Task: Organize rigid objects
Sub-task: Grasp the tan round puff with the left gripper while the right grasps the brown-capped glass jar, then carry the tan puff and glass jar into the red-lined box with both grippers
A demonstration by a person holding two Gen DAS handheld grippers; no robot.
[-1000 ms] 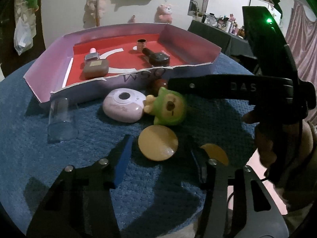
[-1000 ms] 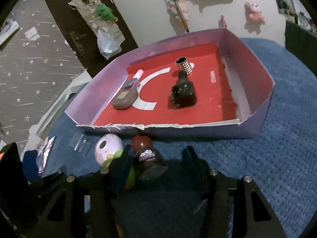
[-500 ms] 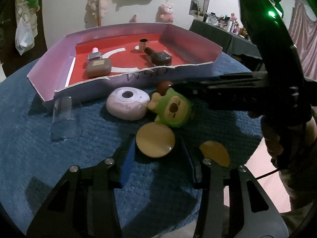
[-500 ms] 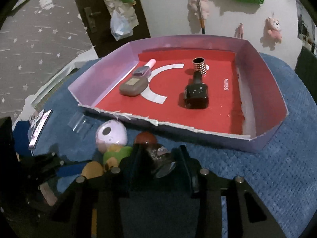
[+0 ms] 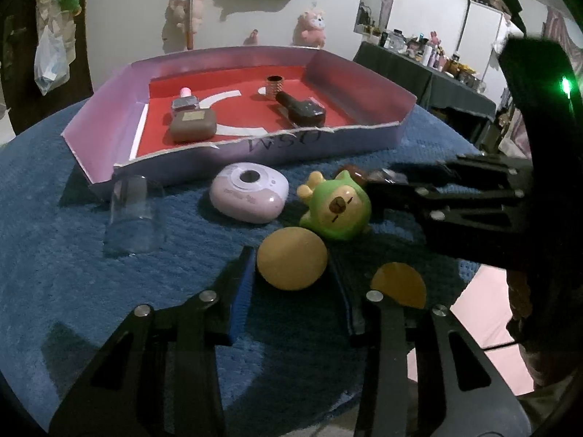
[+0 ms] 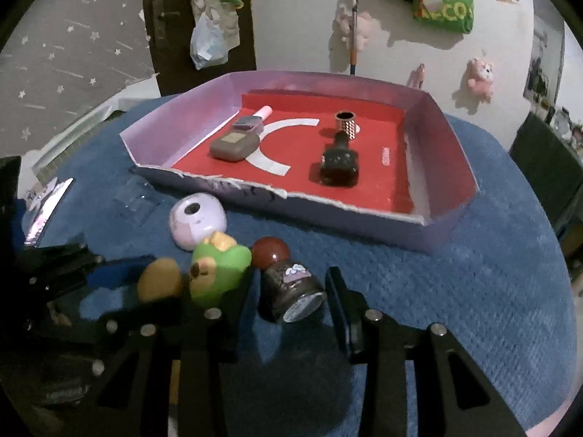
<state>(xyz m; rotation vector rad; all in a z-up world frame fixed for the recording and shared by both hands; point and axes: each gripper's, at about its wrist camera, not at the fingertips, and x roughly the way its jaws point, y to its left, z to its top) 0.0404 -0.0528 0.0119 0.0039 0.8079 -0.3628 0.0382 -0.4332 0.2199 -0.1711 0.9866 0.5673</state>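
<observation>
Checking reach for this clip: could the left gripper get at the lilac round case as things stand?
Probably not at once: the left gripper is shut on the tan disc. Otherwise the lilac case lies just beyond, nothing between.

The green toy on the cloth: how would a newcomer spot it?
Start at the pink tray with the red floor. On the blue cloth before its near wall, beside the lilac case, lies the green toy. Only it has a brown animal face.

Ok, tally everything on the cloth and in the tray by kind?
Perfume bottles: 3
Tan round discs: 2
Loose caps, clear plastic and gold studded: 2
Green animal figurine: 1
Lilac rounded case: 1
Total: 9
</observation>
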